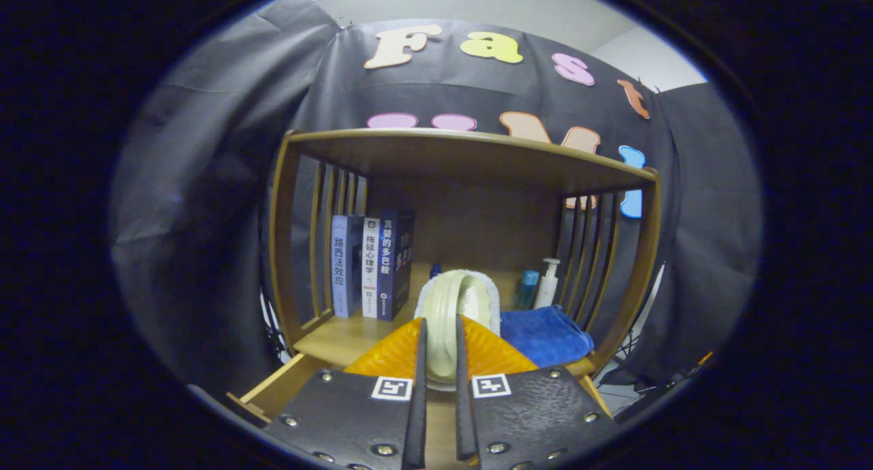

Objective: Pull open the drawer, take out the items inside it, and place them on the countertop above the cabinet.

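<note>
We hold the gripper (437, 350) with its fingers closed on a pale green slipper (455, 313), both fingers pressing its sides. The slipper stands on edge between them, its long axis running forward from the fingers toward the back of the wooden cabinet (470, 159), with a white fluffy lining showing around its far end. Below the fingers, the open drawer (273, 391) sticks out from the cabinet front, its light wood rim visible under and beside the gripper body.

The move ahead turns on one relation, as we judge it: the slipper hangs just in front of the tabletop (341, 337), the cabinet's countertop, and roughly level with it, so it needs to go forward and down onto the bare wood.

On that tabletop, a blue folded towel (545, 333) lies just right of the slipper, and a white pump bottle (547, 284) and a small blue bottle (527, 287) stand behind the towel. Left of the slipper stand three upright books (372, 265) with Chinese titles on their spines; we leave those unread. We can make out no brand on the slipper.
</note>
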{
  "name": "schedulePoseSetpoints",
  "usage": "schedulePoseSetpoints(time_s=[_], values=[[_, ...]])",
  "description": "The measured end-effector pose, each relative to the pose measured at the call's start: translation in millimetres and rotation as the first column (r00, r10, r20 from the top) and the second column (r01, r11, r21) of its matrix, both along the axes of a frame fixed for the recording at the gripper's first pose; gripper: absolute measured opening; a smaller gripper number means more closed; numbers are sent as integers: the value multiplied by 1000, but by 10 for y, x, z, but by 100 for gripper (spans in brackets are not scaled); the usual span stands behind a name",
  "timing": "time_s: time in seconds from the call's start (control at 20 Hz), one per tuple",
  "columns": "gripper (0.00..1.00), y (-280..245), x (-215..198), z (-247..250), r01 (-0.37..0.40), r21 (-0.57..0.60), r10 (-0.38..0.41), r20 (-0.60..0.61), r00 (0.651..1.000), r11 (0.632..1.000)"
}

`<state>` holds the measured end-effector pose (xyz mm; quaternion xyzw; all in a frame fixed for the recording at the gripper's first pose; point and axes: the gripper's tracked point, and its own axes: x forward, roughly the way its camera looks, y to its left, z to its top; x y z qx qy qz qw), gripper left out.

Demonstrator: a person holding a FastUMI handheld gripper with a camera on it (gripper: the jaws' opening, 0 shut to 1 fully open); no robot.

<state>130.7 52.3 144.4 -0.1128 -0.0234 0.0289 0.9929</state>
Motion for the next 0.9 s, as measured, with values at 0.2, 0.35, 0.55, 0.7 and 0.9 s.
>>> schedulePoseSetpoints(time_s=[0.2, 0.35, 0.55, 0.7, 0.9], values=[[18, -61, 477, -100, 33, -31, -34, -59, 998, 999], [18, -152, 805, -347, 61, -26, -64, -133, 989, 998], [18, -304, 1122, -802, 97, 14, -90, -255, 963, 995], [18, -366, 1335, -1241, 124, 62, -95, -345, 934, 990], [18, -457, 1664, -1242, 107, 74, -83, -276, 958, 991]])
